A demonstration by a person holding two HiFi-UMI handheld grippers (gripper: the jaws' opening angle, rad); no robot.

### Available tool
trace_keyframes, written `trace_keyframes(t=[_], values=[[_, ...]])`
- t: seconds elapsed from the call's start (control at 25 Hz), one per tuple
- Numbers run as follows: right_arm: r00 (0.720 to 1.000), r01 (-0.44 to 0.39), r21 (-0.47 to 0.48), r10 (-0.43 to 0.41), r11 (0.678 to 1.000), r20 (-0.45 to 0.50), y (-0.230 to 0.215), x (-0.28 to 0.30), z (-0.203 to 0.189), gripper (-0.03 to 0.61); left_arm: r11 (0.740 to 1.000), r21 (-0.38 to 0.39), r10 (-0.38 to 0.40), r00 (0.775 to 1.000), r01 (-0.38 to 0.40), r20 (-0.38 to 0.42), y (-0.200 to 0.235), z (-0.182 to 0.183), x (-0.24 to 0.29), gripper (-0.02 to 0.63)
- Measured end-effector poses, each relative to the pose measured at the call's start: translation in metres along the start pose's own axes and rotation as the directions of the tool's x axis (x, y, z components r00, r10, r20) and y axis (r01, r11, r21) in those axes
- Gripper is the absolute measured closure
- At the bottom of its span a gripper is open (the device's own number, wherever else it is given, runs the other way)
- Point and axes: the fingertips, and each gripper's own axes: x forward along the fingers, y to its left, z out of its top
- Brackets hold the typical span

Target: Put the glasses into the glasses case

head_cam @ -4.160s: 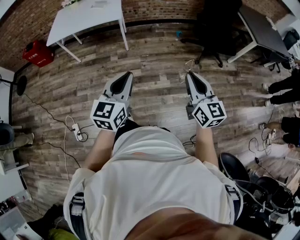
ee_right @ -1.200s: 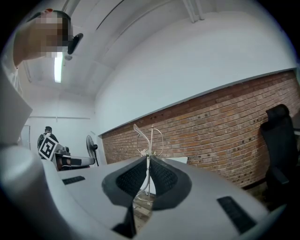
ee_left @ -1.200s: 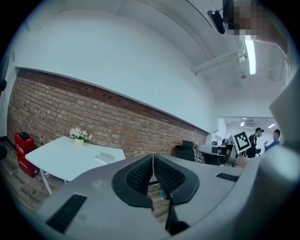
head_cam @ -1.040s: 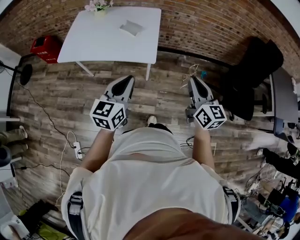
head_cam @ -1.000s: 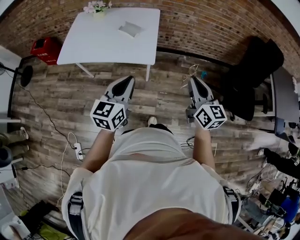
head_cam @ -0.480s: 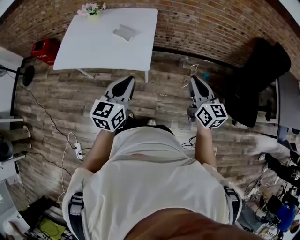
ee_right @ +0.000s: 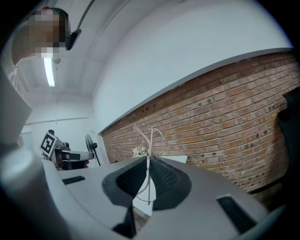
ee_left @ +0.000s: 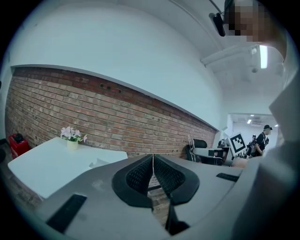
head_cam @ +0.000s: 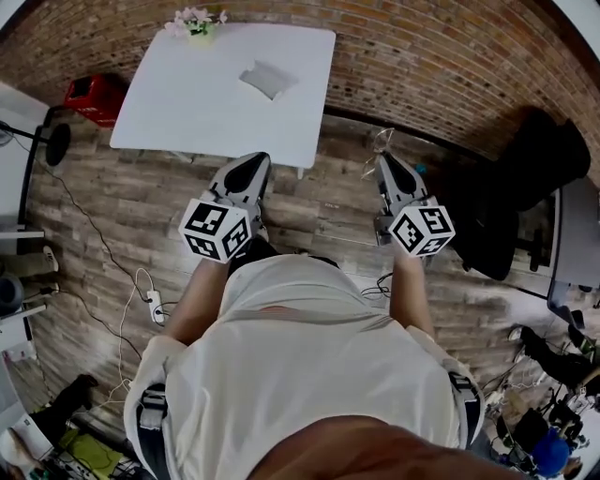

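Left tool (head_cam: 251, 161) pinched shut on nothing, at the near edge of the white tabletop (head_cam: 187, 103); grey glasses case (head_cam: 267, 80) lies on that tabletop (towards its far side); right tool (head_cam: 386, 159), off the tabletop's near right corner, clamps wire-framed glasses (ee_right: 151, 140)

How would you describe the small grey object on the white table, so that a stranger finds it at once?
Start at the red brick wall; the white rectangular table stands against it. On it, right of the small pot of pale flowers, lies a small flat grey object, probably the glasses case. It is the only flat, grey thing there.
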Motion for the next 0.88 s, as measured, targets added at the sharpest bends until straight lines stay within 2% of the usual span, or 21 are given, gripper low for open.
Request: trace_keyframes(t=[0.28, 0.52, 0.72, 0.88], values=[[1.0, -0.005, -0.005, 0.005, 1.0, -0.009, 0.012, 0.098, 0.017, 0.503, 1.0, -0.01, 0.022, 1.0, -0.022, 0.016, 0.09, 0.029, 0.02, 0.595], [0.999, -0.033, -0.026, 0.032, 0.999, -0.024, 0.048, 0.187, 0.031, 0.503, 0.999, 0.003, 0.05, 0.998, -0.05, 0.039, 0.175, 0.059, 0.02, 0.595], [0.996, -0.044, -0.061, 0.039, 0.997, -0.083, 0.072, 0.257, 0.026, 0.503, 0.997, -0.027, 0.069, 0.998, -0.069, 0.013, 0.243, 0.057, 0.02, 0.595], [0.989, -0.061, -0.08, 0.049, 0.995, -0.141, 0.074, 0.298, 0.016, 0.503, 0.993, -0.059, 0.104, 0.995, -0.103, 0.009, 0.281, 0.054, 0.021, 0.595]])
